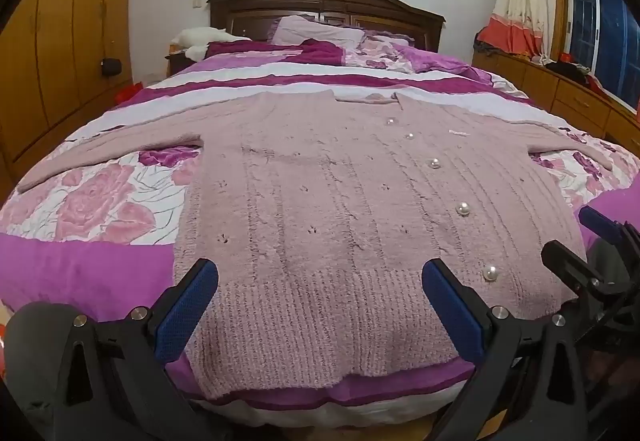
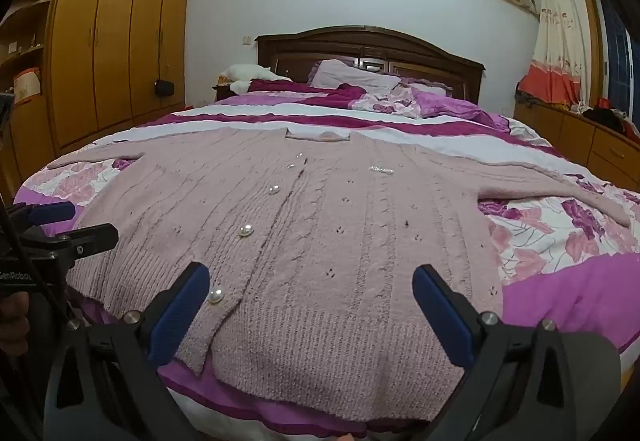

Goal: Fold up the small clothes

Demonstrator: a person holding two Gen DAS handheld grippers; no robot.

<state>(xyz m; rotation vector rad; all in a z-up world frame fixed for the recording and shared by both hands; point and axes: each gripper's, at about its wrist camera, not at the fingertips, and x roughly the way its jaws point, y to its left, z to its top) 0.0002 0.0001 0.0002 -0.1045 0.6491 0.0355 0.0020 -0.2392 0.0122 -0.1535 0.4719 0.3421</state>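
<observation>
Here a pink knitted cardigan with pearl buttons lies flat, sleeves spread, on the floral purple bedspread, with pillows near the headboard well apart from it. The left claw and right claw both gape wide over its ribbed hem, holding nothing. Wooden wardrobes flank the bed.
</observation>
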